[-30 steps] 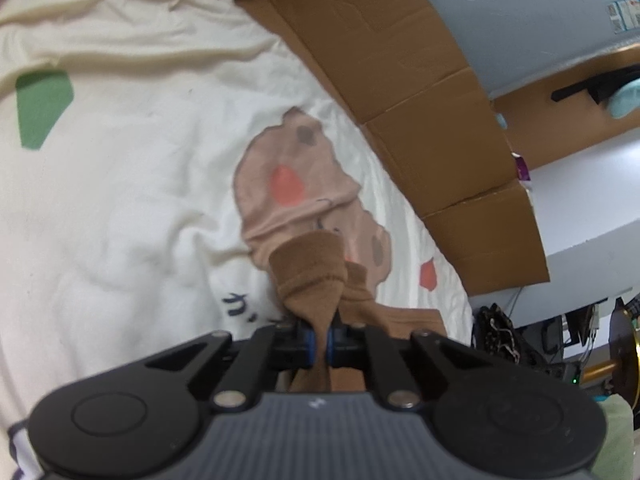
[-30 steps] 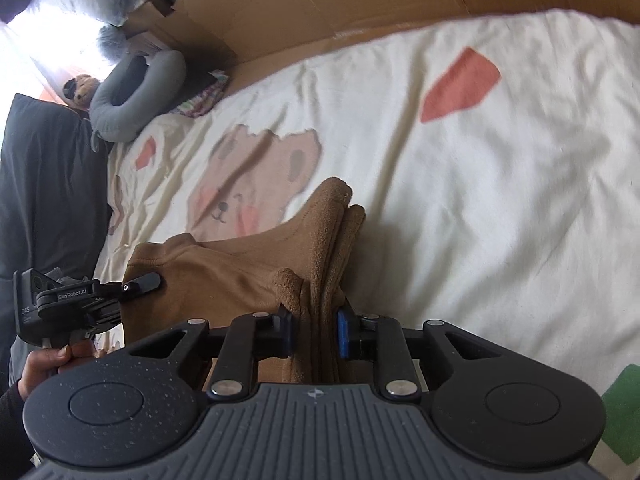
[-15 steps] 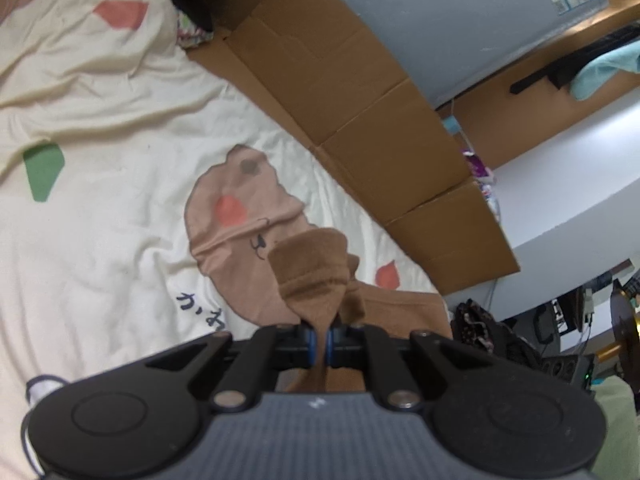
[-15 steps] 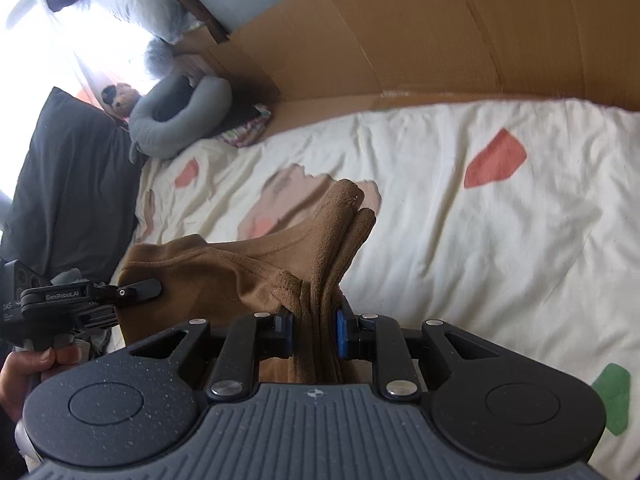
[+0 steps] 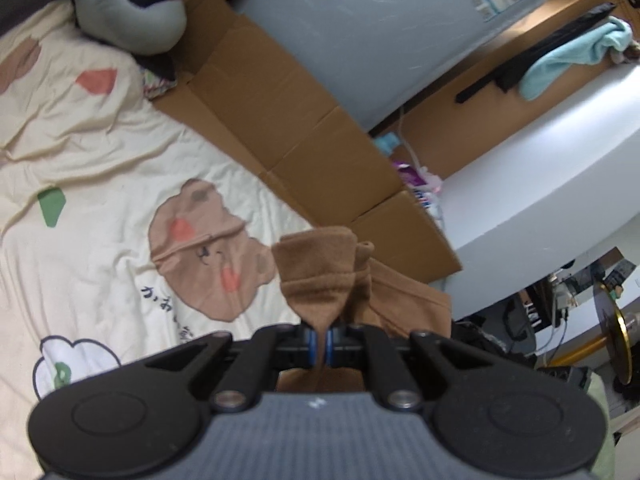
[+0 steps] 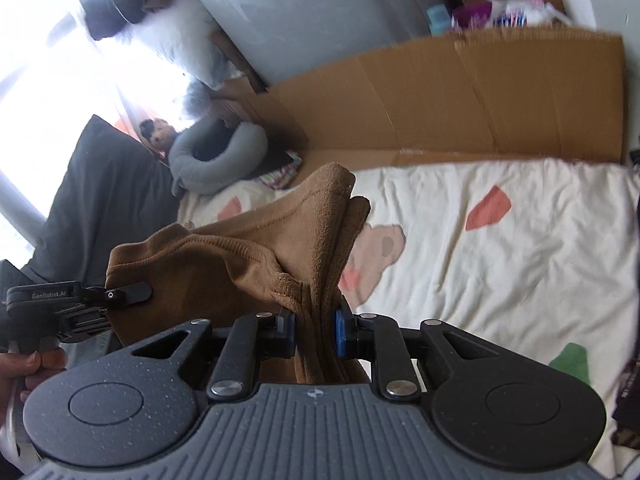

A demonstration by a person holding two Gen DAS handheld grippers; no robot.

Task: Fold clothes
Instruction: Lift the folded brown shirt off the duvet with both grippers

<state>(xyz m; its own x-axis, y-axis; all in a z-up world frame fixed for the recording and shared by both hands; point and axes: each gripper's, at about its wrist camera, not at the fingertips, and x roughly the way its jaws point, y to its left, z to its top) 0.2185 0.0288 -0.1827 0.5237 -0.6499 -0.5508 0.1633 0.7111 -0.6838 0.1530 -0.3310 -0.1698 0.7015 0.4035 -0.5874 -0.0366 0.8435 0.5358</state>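
A brown knit garment [image 5: 320, 276] hangs above the cream bear-print bedsheet [image 5: 100, 160], held up between both grippers. My left gripper [image 5: 320, 340] is shut on a thin pinched fold of it. In the right wrist view the same garment [image 6: 248, 256] stretches leftward as a taut band. My right gripper [image 6: 316, 332] is shut on a thick bunched fold of it. The left gripper [image 6: 132, 294] shows there at the far left, at the cloth's other end, with a person's hand [image 6: 24, 368] on its handle. The garment's lower part is hidden behind the gripper bodies.
Flattened cardboard [image 5: 280, 112] lines the far side of the bed, also cardboard [image 6: 460, 92]. A grey neck pillow [image 6: 216, 160] and a dark pillow [image 6: 96, 184] lie at the head end. A white desk [image 5: 540, 180] stands beyond the bed's edge.
Both grippers have risen with the brown garment still pinched. The bedsheet has dropped away below, and the cloth now hangs in the air and is stretched between them.
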